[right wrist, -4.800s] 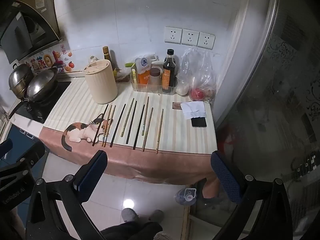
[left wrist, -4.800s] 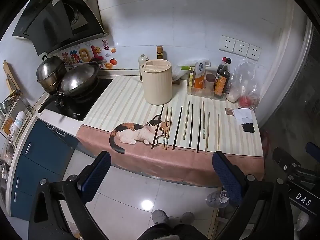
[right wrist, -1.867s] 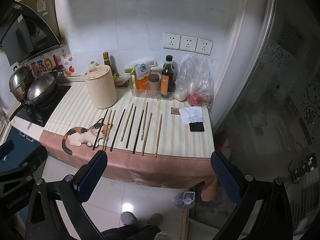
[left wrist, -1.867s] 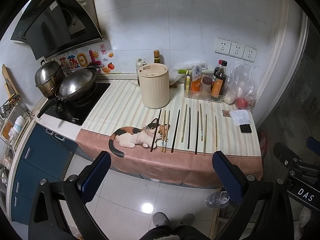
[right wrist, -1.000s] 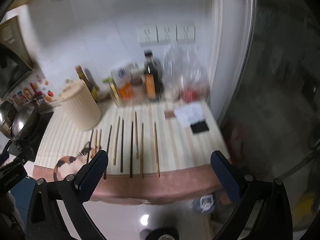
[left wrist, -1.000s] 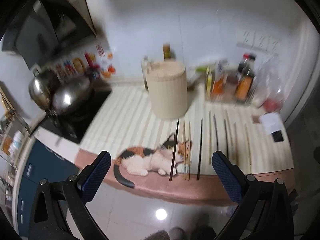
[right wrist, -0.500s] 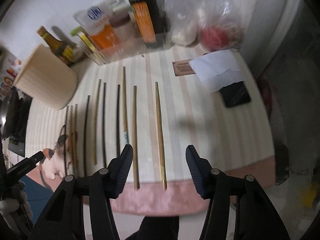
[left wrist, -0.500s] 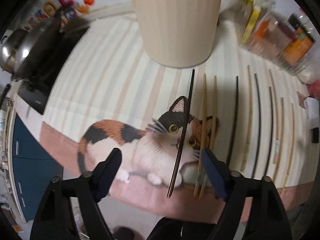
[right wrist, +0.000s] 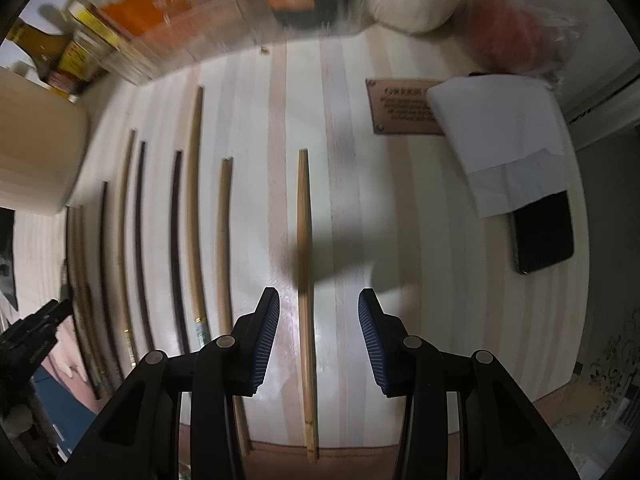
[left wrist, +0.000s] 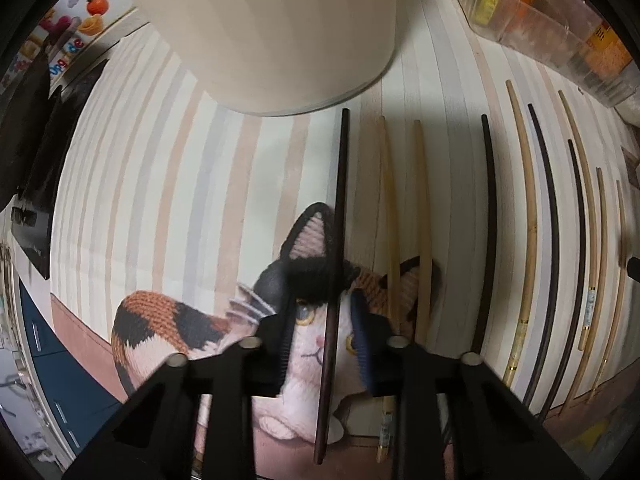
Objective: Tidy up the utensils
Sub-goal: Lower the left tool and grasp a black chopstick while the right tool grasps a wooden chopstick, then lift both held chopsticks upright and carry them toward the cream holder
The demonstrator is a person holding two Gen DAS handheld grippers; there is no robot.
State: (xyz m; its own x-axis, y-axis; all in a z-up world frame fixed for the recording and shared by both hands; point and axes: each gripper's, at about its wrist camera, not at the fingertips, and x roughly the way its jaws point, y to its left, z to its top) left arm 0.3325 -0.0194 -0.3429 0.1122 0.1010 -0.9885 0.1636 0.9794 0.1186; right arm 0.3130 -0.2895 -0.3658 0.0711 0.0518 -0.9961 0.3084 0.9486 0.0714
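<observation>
- Chopsticks lie in a parallel row on the striped tabletop [right wrist: 344, 128], tips pointing toward the far wall; cream cylindrical holder [left wrist: 280, 28] stands just behind the left end of the row
- Left gripper [left wrist: 322, 344]: jaws partly spread, straddling the dark chopstick [left wrist: 338, 240] that lies over the cat print [left wrist: 200, 332]; pads not visibly pressing on it, so released for now
- Right gripper [right wrist: 318, 336]: jaws also spread, either side of the light wooden chopstick [right wrist: 305, 280] at the right end of the row; not closed on it
- Handling judgement: sticks are light, stiff, thin and smooth; low profile on the cloth means pads must come right down to the surface or they will skate over
- Likely to roll or pivot if pinched off-centre; hold near the middle or slightly toward the thick near end so it does not droop or swing
- Neighbouring pale sticks [left wrist: 422, 216] lie close beside the dark one; risk of nudging them when closing
- Folded paper [right wrist: 504, 144] and phone [right wrist: 542, 232] sit well apart to the right
</observation>
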